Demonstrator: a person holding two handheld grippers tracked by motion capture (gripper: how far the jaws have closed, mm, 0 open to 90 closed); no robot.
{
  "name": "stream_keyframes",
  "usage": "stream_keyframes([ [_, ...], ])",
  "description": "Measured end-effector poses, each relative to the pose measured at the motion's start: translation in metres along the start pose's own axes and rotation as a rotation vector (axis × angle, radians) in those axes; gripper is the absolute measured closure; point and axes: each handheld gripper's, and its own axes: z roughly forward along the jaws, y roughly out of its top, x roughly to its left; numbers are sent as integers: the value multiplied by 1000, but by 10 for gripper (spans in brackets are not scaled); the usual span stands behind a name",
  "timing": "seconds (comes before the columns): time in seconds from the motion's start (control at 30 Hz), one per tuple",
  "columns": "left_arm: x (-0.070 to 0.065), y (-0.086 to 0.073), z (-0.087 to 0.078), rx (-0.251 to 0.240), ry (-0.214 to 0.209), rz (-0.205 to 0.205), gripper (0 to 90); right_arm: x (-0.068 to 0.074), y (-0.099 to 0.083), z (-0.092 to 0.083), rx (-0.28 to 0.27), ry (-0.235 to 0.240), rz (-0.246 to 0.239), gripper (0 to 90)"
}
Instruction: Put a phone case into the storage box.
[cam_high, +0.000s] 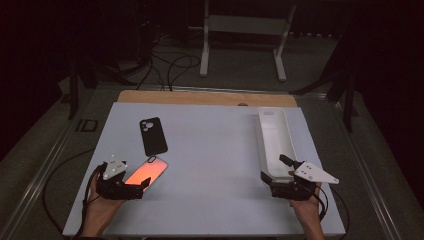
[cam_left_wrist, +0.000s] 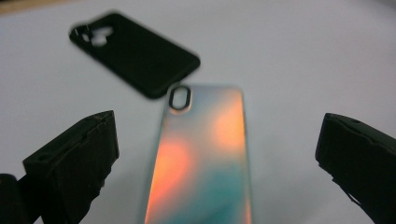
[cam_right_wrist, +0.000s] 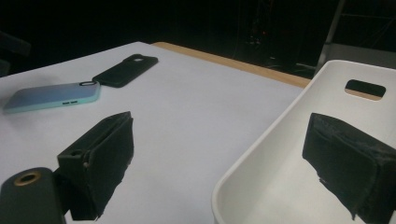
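An iridescent orange-teal phone case lies back up at the front left of the white tabletop. A black phone case lies just beyond it. My left gripper is open at the iridescent case's near end. In the left gripper view that iridescent case runs between the wide-apart jaws of the left gripper, with the black case behind. My right gripper is open across the near corner of a long white tray. In the right gripper view one jaw of the right gripper is inside the tray, the other outside.
The tray holds nothing that I can see and has a handle slot at its far end. A wooden edge strip borders the table's far side. Beyond it stand a white frame and cables on the floor.
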Motion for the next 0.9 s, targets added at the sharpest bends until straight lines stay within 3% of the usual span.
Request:
stream_keyframes([
  [0.03, 2, -2, 11, 68, 7, -3, 0, 0, 0, 0, 0, -2, 0, 88],
  [0.07, 3, -3, 14, 92, 9, -7, 0, 0, 0, 0, 1, -2, 0, 88],
  [0.27, 3, -8, 32, 189, 0, -10, 0, 0, 0, 1, 3, -3, -1, 87],
  [0.7, 7, -13, 48, 305, -14, -5, 3, -1, 0, 1, 4, -4, -1, 88],
  [0.9, 7, -10, 50, 333, -12, -3, 4, -1, 0, 0, 4, -6, -2, 88],
])
